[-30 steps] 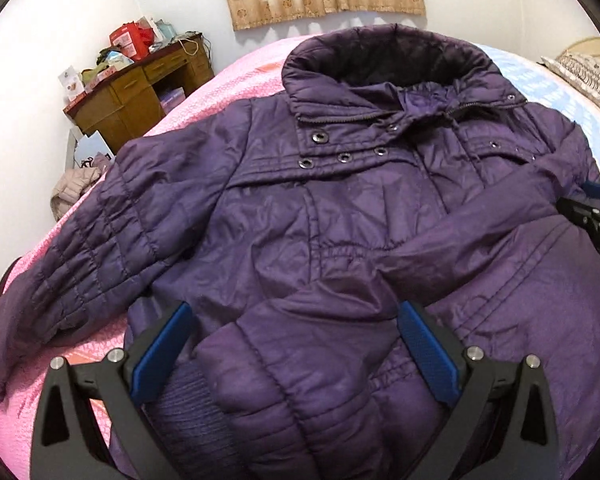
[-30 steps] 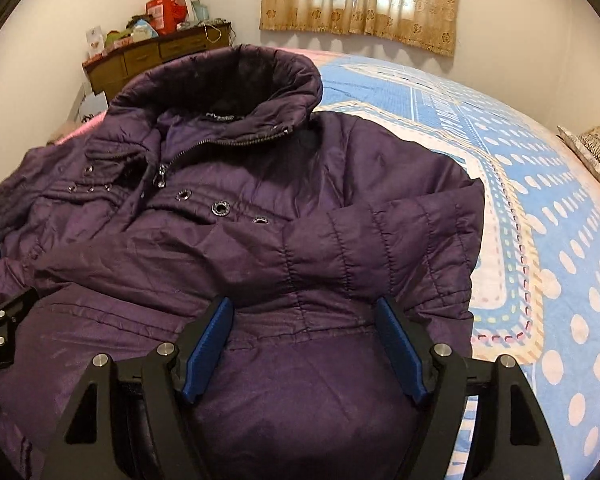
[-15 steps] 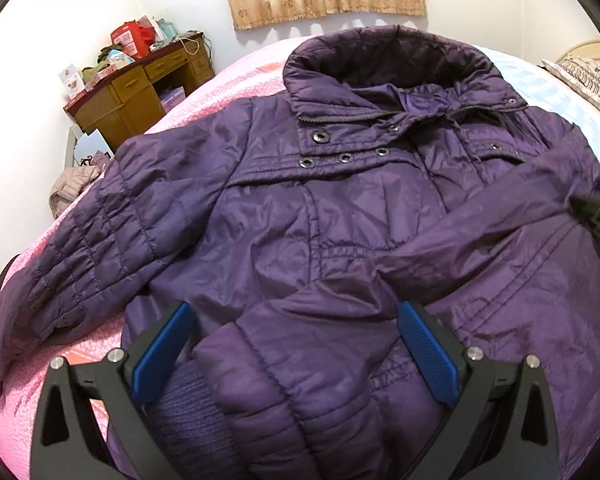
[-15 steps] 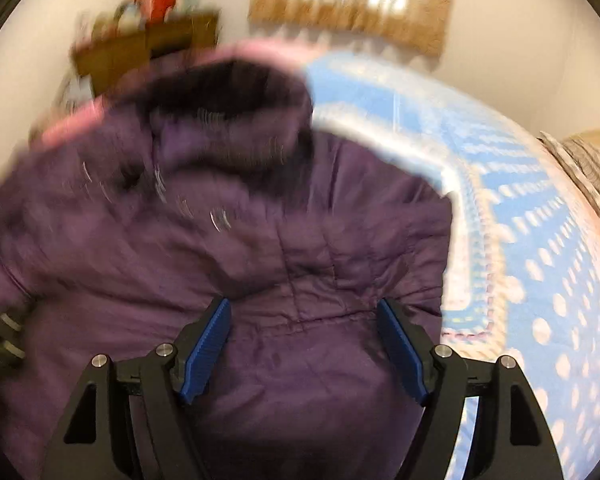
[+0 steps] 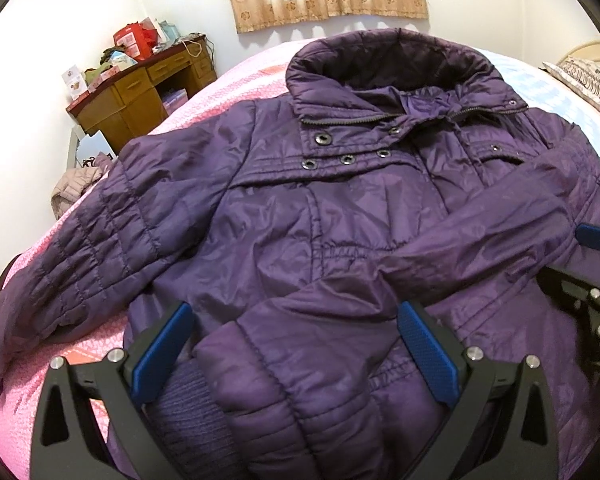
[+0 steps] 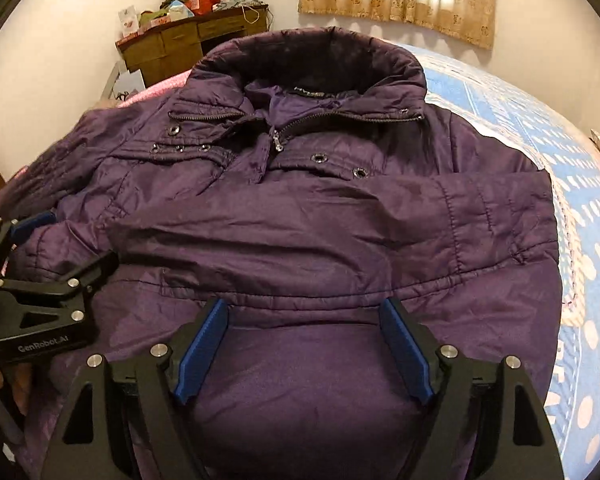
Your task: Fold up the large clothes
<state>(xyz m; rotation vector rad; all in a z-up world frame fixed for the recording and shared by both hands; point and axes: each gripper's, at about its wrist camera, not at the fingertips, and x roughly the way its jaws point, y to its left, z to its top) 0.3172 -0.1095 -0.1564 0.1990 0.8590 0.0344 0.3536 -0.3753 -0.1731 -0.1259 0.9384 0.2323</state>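
Left wrist: the jacket (image 5: 340, 208) lies front-up on the bed (image 5: 92, 356), its far sleeve (image 5: 84, 252) unfolded; the left gripper (image 5: 296, 356) gapes around the folded sleeve's cuff (image 5: 300, 392). Right wrist: the right gripper (image 6: 304, 356) hovers wide open, empty, over the hem; body folds remain.

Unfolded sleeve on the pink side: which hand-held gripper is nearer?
Left. The left hand-held gripper sits just beside that sleeve; the right hand-held gripper is across the jacket.

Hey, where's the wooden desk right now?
The wooden desk stands against the far wall, upper left in both wrist views, beyond the purple jacket.
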